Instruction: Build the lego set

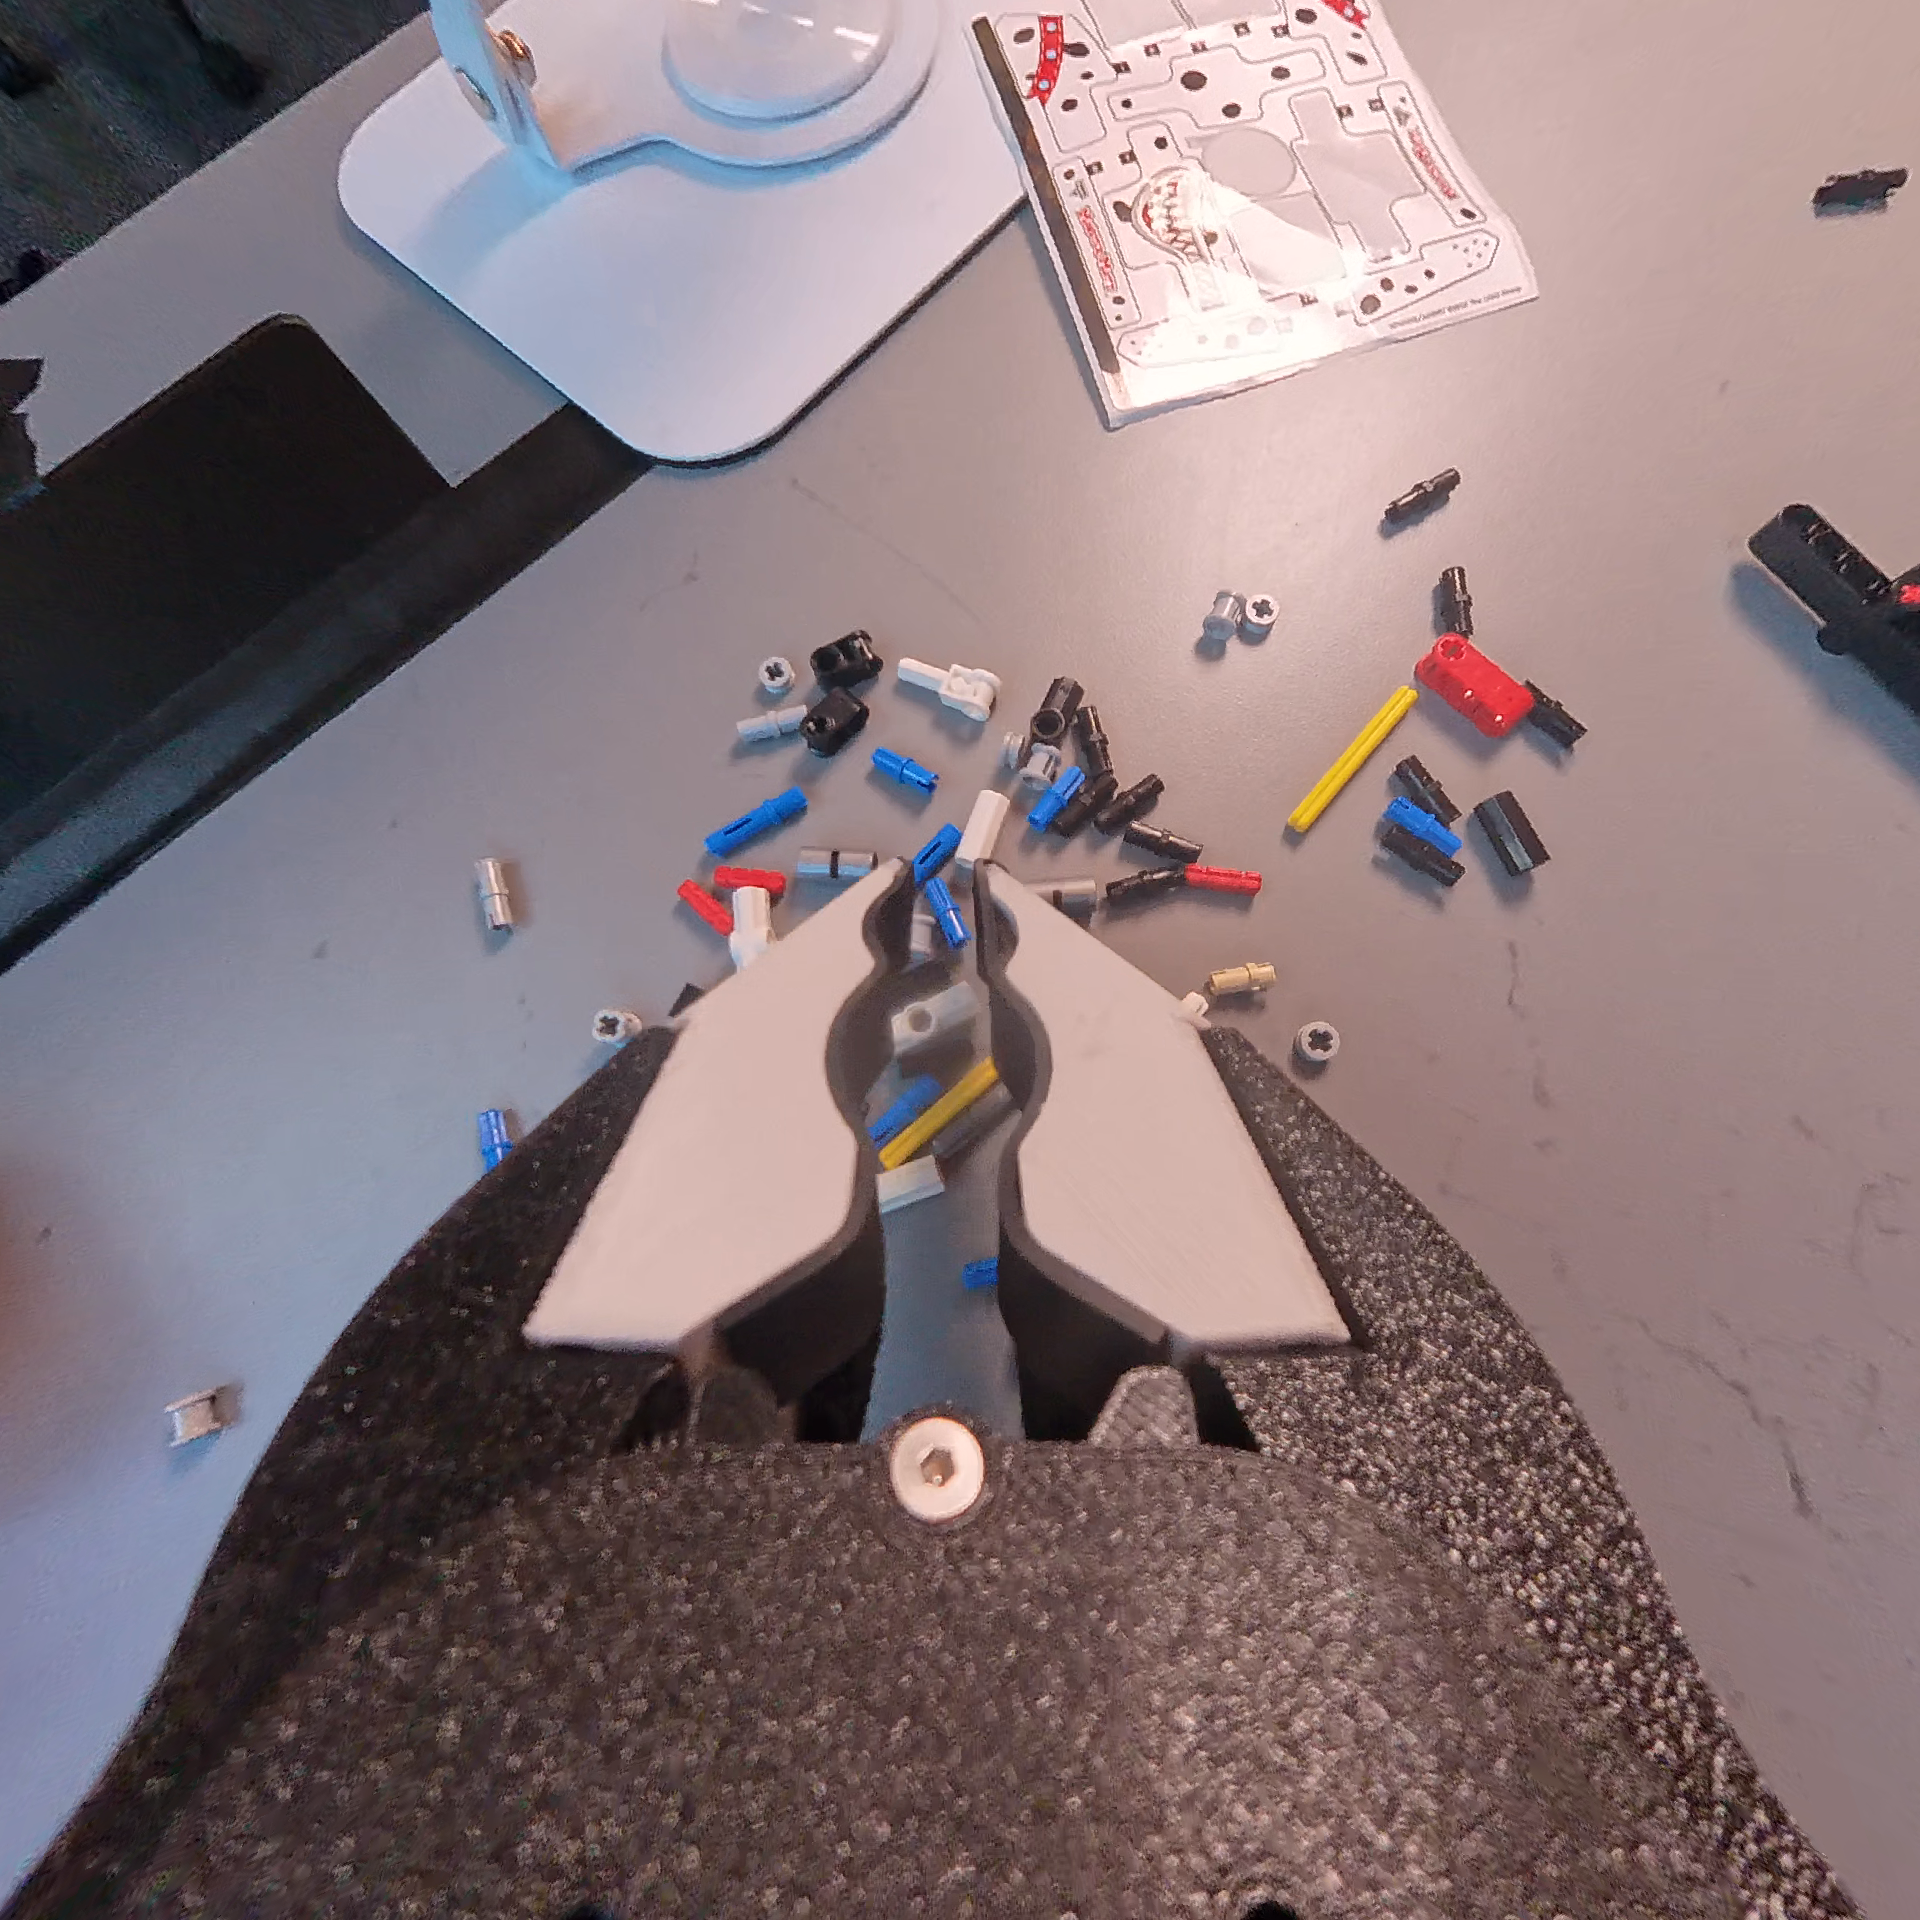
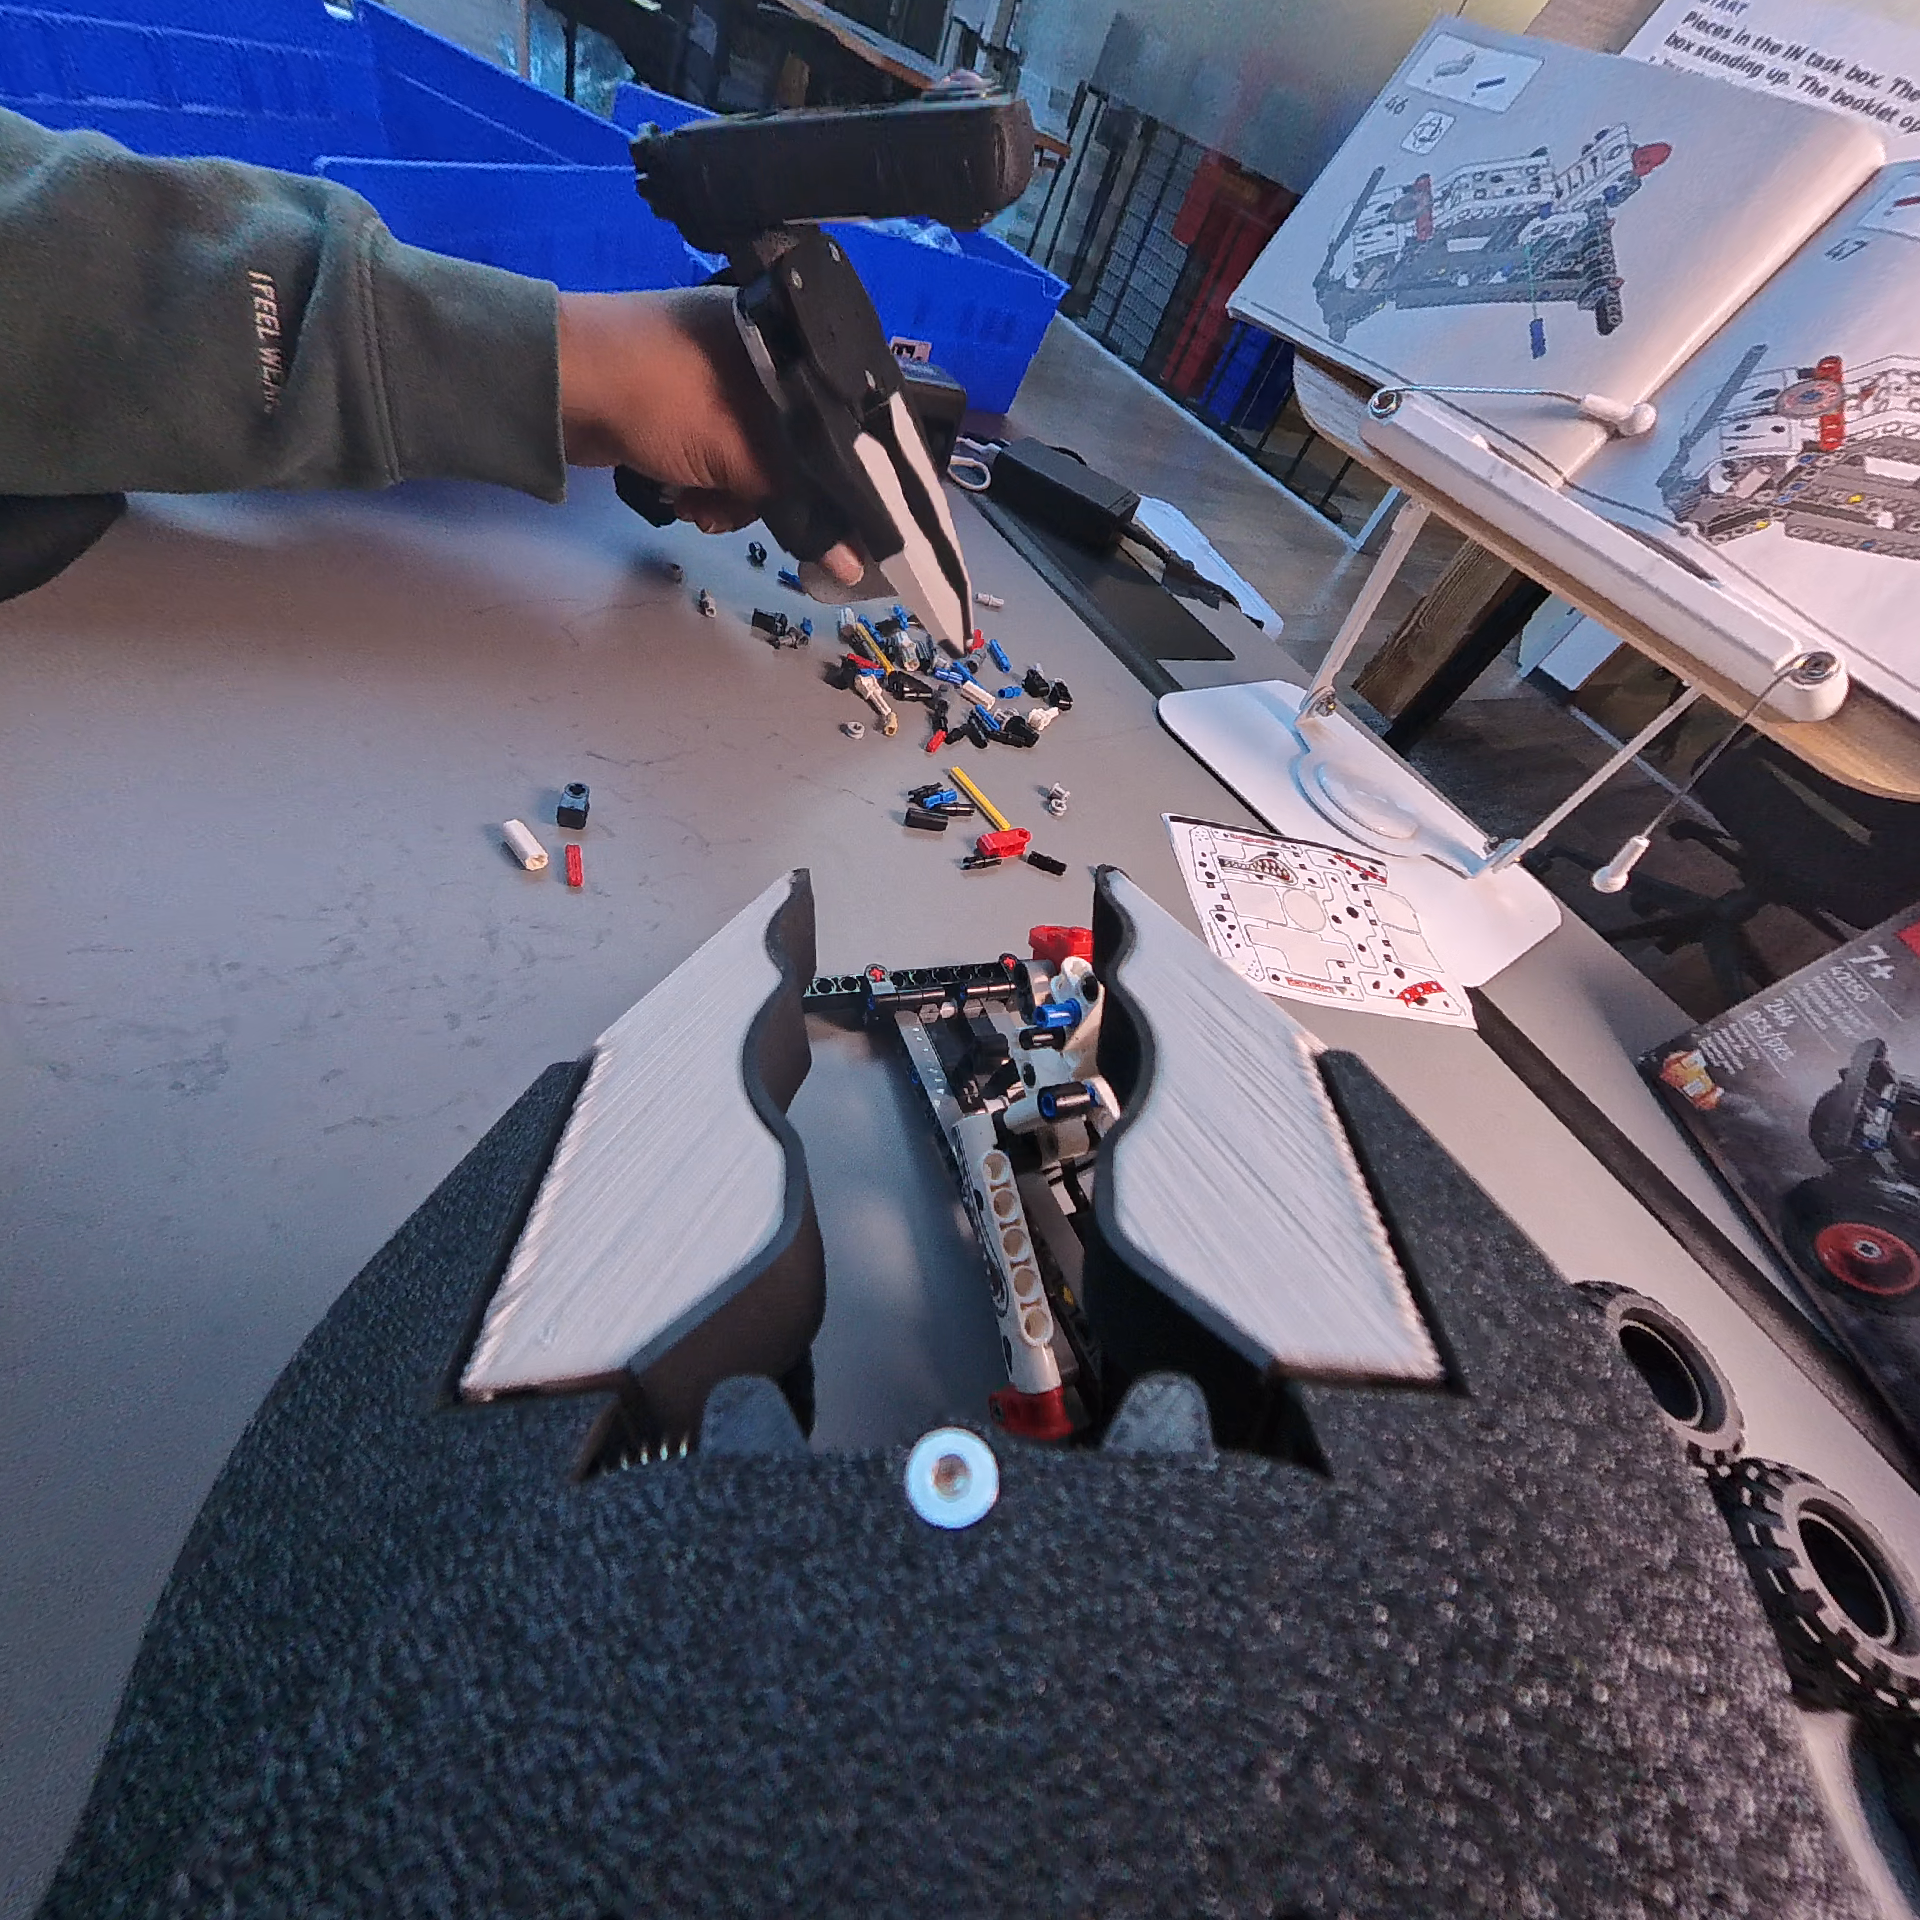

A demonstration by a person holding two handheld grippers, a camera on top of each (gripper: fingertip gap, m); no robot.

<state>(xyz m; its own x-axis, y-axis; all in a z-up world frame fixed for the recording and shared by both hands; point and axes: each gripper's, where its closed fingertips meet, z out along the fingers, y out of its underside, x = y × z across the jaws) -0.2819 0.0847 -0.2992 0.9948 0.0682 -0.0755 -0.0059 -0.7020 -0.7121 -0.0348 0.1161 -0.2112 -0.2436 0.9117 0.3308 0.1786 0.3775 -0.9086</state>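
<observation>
Though tiny, light, rigid and slick, best pinched across the barrel: blue pin (image 1: 948, 912) in the loose pile near the sticker sheet (image 2: 1314, 925), straddled by the narrowed left gripper (image 1: 945, 878), grip unconfirmed. Right gripper (image 2: 951, 883) spread wide over the half-built model (image 2: 997, 1174) just beside that sheet; stiff but liable to pop apart, so hold by the white beam. Print on sheet left unquoted.

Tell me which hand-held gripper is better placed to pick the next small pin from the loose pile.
Left. The left hand-held gripper has its tips down in the pin pile, nearly closed around a blue pin. The right hand-held gripper hovers open over the partly built chassis.
</observation>
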